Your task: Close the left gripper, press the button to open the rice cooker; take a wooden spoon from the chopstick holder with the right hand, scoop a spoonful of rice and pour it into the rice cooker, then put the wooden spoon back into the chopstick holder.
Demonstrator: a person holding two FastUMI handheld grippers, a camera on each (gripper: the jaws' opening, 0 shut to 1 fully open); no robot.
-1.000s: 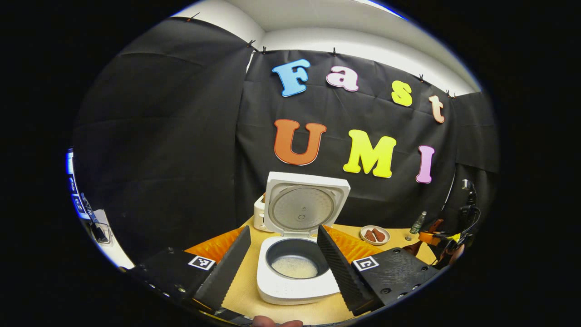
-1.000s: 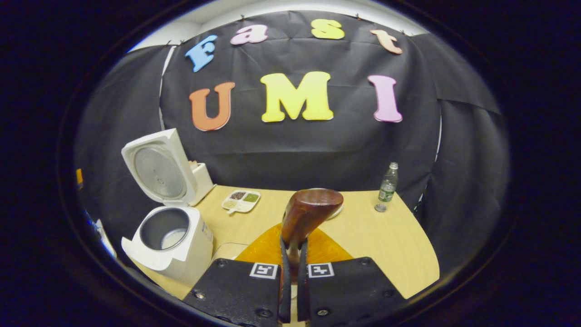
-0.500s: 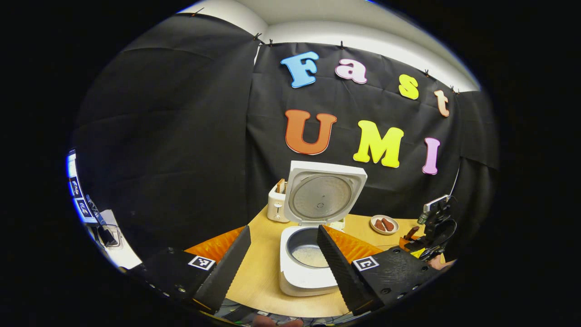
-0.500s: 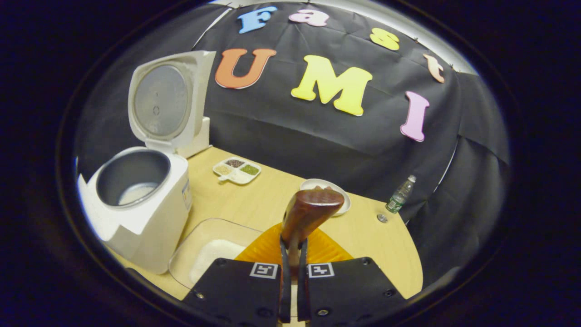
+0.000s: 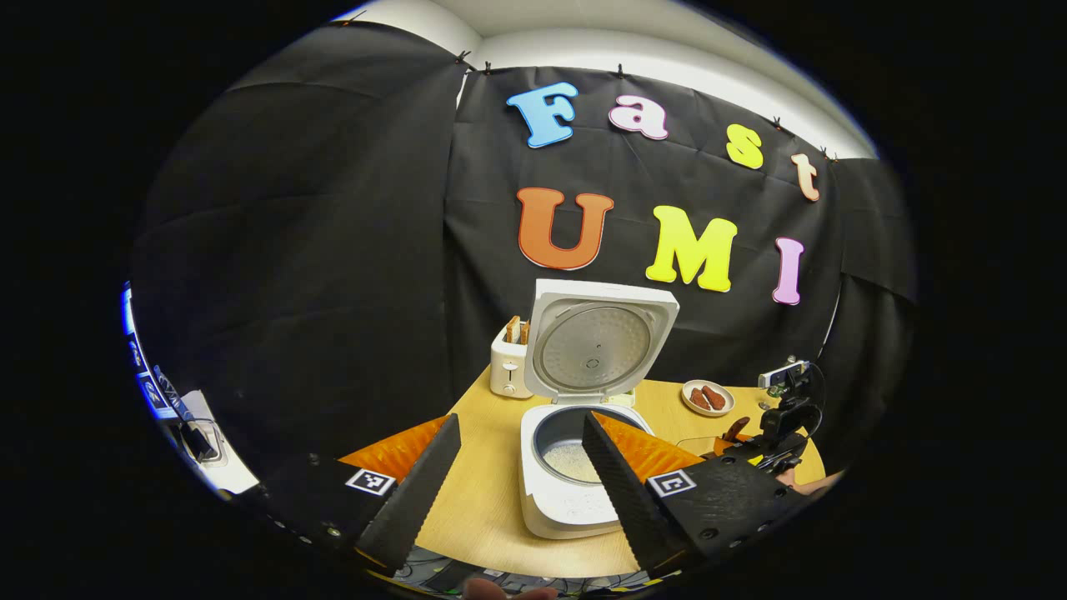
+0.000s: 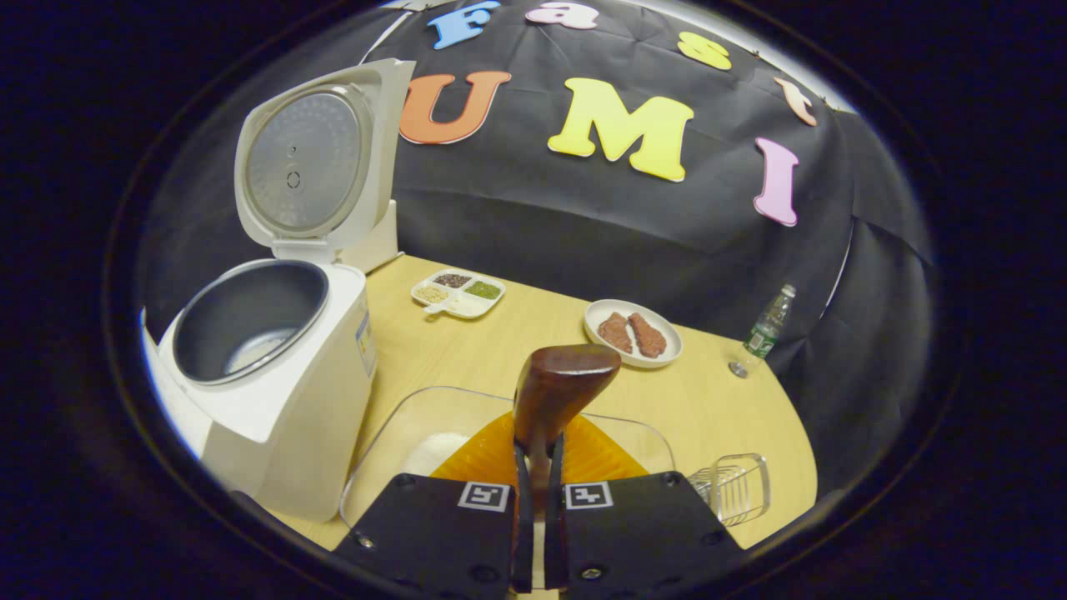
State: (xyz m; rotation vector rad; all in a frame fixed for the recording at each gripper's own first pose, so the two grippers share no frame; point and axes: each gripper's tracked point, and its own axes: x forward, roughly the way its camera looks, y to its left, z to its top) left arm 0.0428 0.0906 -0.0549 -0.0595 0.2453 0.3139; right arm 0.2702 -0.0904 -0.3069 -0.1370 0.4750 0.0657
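While black cloth walls it in, the table [image 6: 533,333] bears an open rice cooker [image 6: 275,367].

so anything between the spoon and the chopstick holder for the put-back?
Nothing visible. The right gripper is shut on the wooden spoon above the clear rice container; the clear chopstick holder stands to its right, with only bare table between.

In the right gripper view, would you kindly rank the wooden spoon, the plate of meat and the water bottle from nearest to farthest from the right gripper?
1. Wooden spoon: clamped in the right gripper, rising straight ahead.
2. Plate of meat: mid-table, ahead and slightly right.
3. Water bottle: far right edge, by the wall.
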